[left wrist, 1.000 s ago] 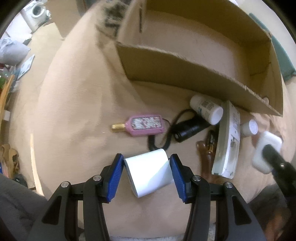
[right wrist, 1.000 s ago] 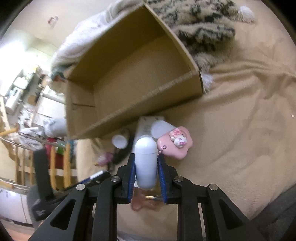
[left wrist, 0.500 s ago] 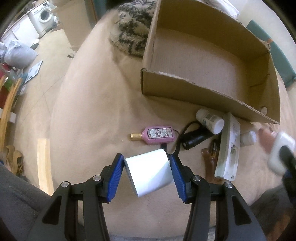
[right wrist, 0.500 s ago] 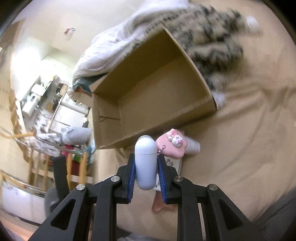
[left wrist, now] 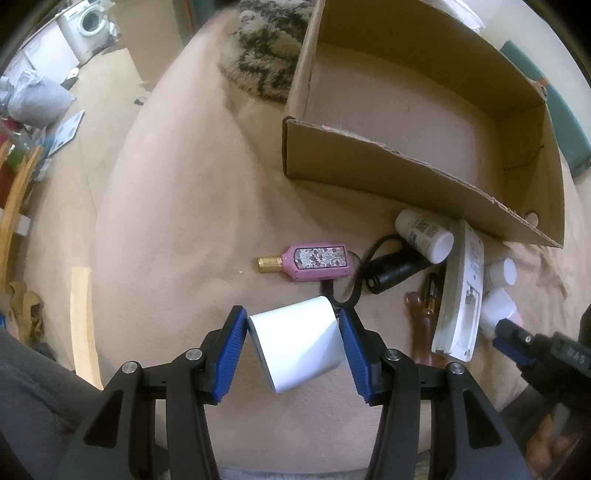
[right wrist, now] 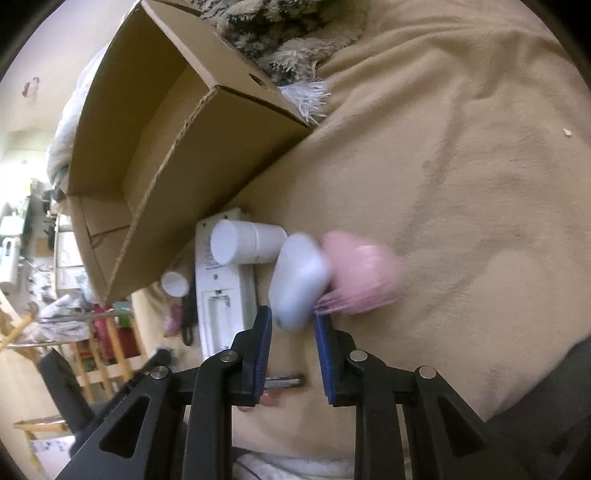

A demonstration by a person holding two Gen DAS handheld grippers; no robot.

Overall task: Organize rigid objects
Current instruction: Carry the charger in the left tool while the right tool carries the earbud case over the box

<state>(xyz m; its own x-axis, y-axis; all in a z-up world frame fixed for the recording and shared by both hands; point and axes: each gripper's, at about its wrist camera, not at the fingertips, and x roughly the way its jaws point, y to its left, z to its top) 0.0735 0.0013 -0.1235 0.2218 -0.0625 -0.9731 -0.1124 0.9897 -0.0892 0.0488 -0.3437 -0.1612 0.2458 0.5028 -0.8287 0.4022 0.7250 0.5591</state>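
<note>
My left gripper (left wrist: 293, 332) is shut on a white rounded block (left wrist: 299, 347), held above the beige blanket. Beyond it lie a pink perfume bottle (left wrist: 317, 260), a black cylinder with a cord (left wrist: 395, 273), a white bottle (left wrist: 424, 234), a white remote (left wrist: 461, 291) and a small white bottle (left wrist: 500, 271). My right gripper (right wrist: 293, 317) is shut on a pale oval case (right wrist: 299, 280) at its fingertips; a blurred pink charm (right wrist: 358, 273) hangs from it, low beside the remote (right wrist: 221, 306). The cardboard box (left wrist: 406, 177) stands open behind the pile, nothing showing inside.
A patterned fluffy throw (left wrist: 266, 55) lies behind the box (right wrist: 147, 147). Wide bare blanket (right wrist: 461, 184) stretches to the right of the right gripper. Beyond the bed's left edge are the floor, a wooden rack (left wrist: 14, 184) and a washing machine (left wrist: 88, 22).
The right gripper rolled and dropped towards the blanket beside the remote, and the pink charm now swings. The left gripper keeps its hold on the white block; the box looks farther off.
</note>
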